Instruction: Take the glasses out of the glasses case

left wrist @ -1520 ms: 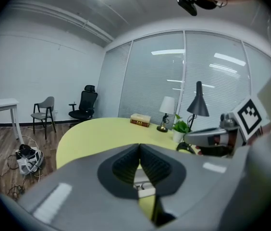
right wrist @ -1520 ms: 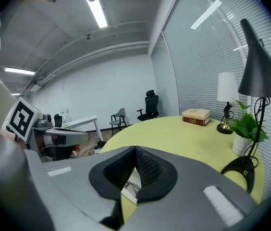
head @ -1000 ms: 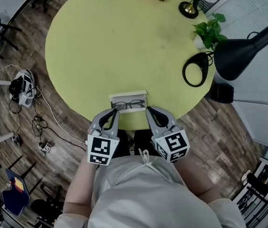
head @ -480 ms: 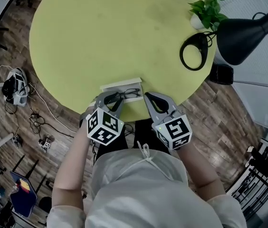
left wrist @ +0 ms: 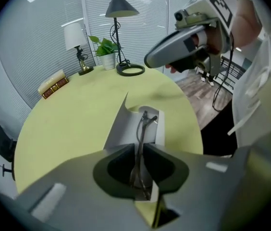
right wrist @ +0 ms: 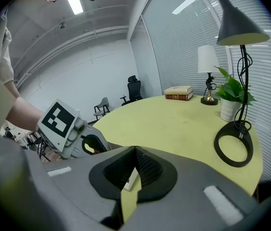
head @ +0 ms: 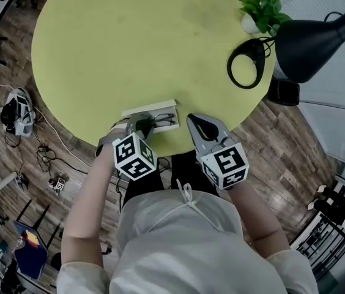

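Observation:
An open white glasses case (head: 140, 111) lies at the near edge of the round yellow-green table (head: 129, 41). Thin dark-framed glasses (head: 166, 120) rest inside it. My left gripper (head: 143, 125) reaches into the case's left end. In the left gripper view its jaws (left wrist: 140, 148) are shut on the glasses' wire frame (left wrist: 143, 125), with the white case (left wrist: 118, 126) just beyond. My right gripper (head: 196, 122) hovers just right of the case, apart from it, shut with nothing held (right wrist: 135, 150).
A black desk lamp with a ring base (head: 249, 63) and large shade (head: 319, 32) stands at the right rim beside a potted plant (head: 261, 8). Books (left wrist: 53, 83) and a small table lamp (left wrist: 75, 37) sit at the far side. Cables litter the wooden floor (head: 19, 112).
My left gripper has swung rightwards into the case and shut on the glasses. The right gripper has barely moved. The head camera has drifted a little.

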{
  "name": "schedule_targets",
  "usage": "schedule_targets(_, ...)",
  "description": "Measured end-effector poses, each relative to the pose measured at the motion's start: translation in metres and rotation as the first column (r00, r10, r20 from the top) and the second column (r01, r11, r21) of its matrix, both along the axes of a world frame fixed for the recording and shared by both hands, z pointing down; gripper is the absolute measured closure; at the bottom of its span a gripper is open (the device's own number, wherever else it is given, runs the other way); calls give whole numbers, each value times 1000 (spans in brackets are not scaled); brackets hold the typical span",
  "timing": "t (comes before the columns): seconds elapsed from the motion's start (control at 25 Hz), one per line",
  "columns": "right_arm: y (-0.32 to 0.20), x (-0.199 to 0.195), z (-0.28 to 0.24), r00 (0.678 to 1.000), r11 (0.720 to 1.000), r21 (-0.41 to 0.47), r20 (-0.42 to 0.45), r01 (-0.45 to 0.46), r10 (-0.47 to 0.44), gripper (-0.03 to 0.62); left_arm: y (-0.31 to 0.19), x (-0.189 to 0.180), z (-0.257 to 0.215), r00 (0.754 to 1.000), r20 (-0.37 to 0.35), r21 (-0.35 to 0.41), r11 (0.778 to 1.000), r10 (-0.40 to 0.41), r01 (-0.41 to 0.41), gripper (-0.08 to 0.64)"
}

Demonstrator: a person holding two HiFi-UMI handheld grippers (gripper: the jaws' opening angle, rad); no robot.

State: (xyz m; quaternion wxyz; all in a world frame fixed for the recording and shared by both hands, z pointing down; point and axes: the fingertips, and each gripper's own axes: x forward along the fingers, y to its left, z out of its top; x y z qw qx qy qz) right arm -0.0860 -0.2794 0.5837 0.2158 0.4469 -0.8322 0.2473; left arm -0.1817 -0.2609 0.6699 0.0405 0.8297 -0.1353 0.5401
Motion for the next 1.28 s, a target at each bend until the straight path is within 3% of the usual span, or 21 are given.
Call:
schedule_targets(0.28, -1, 2, -2, 1000, 1000, 0, 3, -1, 1, 593, -4, -3, 5, 998, 20, 27, 998, 51, -52, 543)
schedule_targets(0.56, -2, 2, -13, 1000, 1000, 19, 12, 2, -2, 592, 0, -2, -2, 989, 54, 58, 989, 134, -138, 545)
schedule_targets(0.88, -3, 0, -35, 1000, 998, 63, 29, -8, 6, 594, -8, -6, -36, 998, -11, 132, 990, 60, -58, 546)
schedule_targets(1.12, -7, -1, -58, 999, 994, 107, 40, -19, 15, 592, -6, -7, -69, 997, -73, 141, 990, 41, -30, 546)
schedule_targets(1.28, -12, -6, -81, 999, 987, 158, 51, -12, 4, 593, -12, -10, -102, 988, -151, 177, 983, -19, 46, 546)
